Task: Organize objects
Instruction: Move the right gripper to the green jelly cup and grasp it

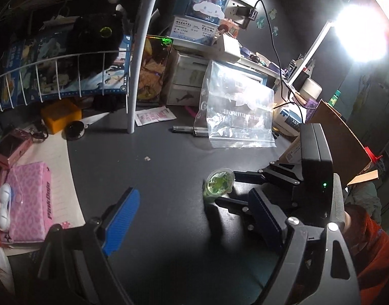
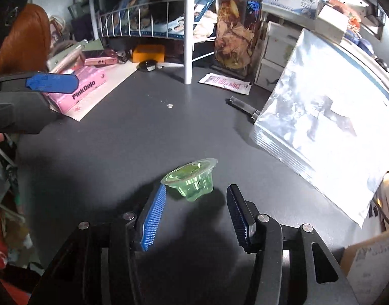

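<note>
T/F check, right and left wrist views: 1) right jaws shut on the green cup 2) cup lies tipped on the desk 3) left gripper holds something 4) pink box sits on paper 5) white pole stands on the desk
1) False. The right gripper is open; the green jelly cup sits between its fingertips, ungripped.
2) False. The cup stands upright on the dark desk.
3) False. The left gripper is open and empty.
4) True. The pink box rests on a paper sheet.
5) True. The white pole meets the desk.
</note>
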### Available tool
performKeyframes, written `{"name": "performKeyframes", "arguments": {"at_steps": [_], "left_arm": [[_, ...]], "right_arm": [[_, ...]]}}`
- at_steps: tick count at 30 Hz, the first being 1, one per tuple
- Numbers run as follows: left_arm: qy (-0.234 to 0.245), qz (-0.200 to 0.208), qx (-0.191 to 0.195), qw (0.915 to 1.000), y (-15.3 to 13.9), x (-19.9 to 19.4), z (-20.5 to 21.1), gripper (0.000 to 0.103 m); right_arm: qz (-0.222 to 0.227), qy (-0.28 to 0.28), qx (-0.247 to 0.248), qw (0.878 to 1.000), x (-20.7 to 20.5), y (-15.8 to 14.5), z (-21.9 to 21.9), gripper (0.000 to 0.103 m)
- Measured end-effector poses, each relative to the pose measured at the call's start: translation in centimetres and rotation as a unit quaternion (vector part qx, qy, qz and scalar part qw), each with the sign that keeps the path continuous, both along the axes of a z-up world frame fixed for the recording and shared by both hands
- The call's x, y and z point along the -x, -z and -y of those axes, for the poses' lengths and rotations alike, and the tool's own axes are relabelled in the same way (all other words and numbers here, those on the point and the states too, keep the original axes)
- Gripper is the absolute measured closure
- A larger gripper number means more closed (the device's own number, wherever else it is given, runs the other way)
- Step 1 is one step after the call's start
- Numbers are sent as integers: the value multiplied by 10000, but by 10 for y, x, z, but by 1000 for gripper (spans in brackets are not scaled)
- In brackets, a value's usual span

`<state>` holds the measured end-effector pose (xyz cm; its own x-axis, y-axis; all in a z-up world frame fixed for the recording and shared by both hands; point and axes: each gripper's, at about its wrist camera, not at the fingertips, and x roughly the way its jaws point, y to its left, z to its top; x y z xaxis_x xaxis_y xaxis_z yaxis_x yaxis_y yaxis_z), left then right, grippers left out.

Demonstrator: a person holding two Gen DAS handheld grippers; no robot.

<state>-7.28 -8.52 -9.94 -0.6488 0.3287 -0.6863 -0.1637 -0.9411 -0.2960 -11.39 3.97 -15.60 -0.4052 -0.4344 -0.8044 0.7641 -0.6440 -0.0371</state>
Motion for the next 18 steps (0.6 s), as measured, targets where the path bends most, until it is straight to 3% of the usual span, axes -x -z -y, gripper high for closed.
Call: {"name": "performKeyframes", "arguments": {"at_steps": [8,13,18], "left_arm": [[-11,45,-26,10000,2,4,3,18],[-25,86,-28,10000,3,6,3,18],[52,149,-22,9999,5,7,-2,18]], "right_arm": [[84,-142,71,9998,11,5,10,57],[139,-230,107,9996,9,3,14,75],[179,-281,224,9992,1,-3,10,75]]}}
